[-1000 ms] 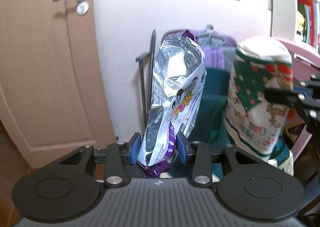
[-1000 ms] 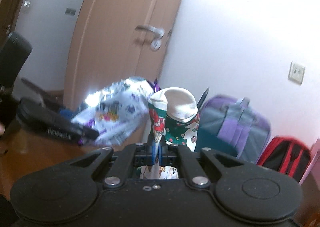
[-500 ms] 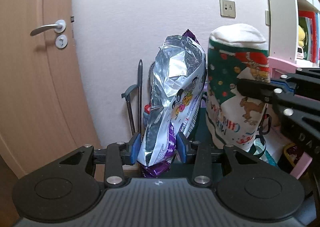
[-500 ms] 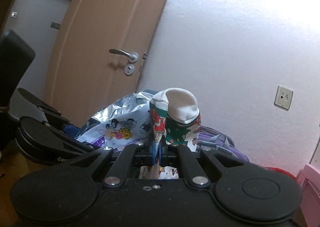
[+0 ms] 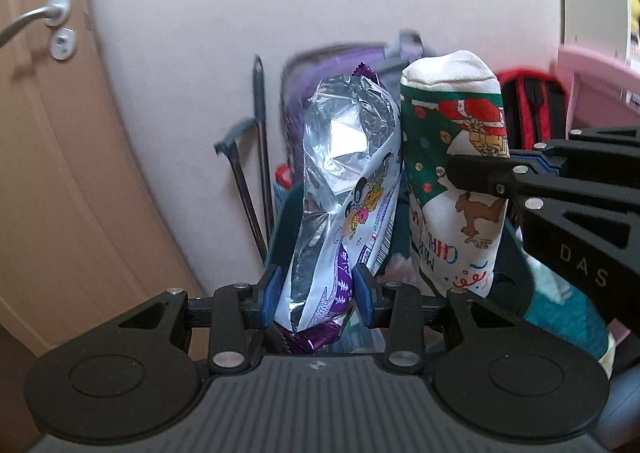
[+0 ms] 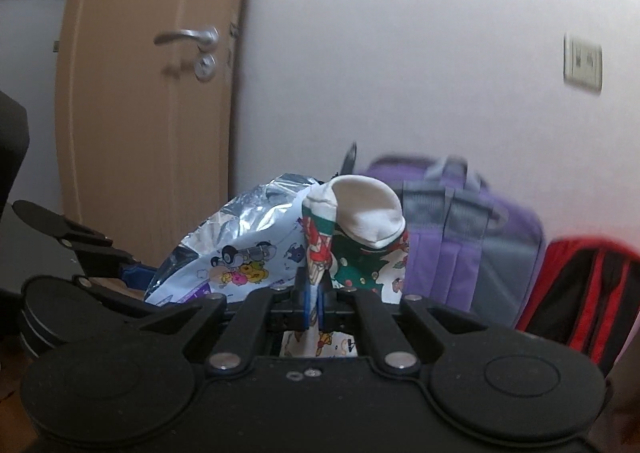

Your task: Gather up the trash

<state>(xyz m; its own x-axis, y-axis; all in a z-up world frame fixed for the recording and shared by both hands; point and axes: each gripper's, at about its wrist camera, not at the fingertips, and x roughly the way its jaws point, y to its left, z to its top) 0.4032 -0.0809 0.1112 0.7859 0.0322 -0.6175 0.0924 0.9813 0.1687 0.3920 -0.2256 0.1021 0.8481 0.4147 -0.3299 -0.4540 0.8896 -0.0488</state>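
Note:
My left gripper (image 5: pixel 317 295) is shut on a silver and purple snack wrapper (image 5: pixel 344 189) with cartoon prints, held upright in the air. My right gripper (image 6: pixel 314 303) is shut on a Christmas sock (image 6: pixel 360 241) with a white toe, green and red prints. In the left wrist view the sock (image 5: pixel 452 173) hangs just right of the wrapper, with the right gripper's black body (image 5: pixel 568 205) clamped on it. In the right wrist view the wrapper (image 6: pixel 244 249) sits left of the sock, with the left gripper's body at the far left.
A white wall faces both grippers. A tan door with a metal handle (image 6: pixel 188 38) stands on the left. A purple backpack (image 6: pixel 468 237) and a red and black bag (image 6: pixel 584 293) lean against the wall. A dark crutch (image 5: pixel 258 157) stands by them. A pink shelf (image 5: pixel 596 69) is at right.
Both grippers have swung right and dipped, keeping their holds. The door has slid left in view, the bags have come closer, and the sock now hangs nearer the wrapper.

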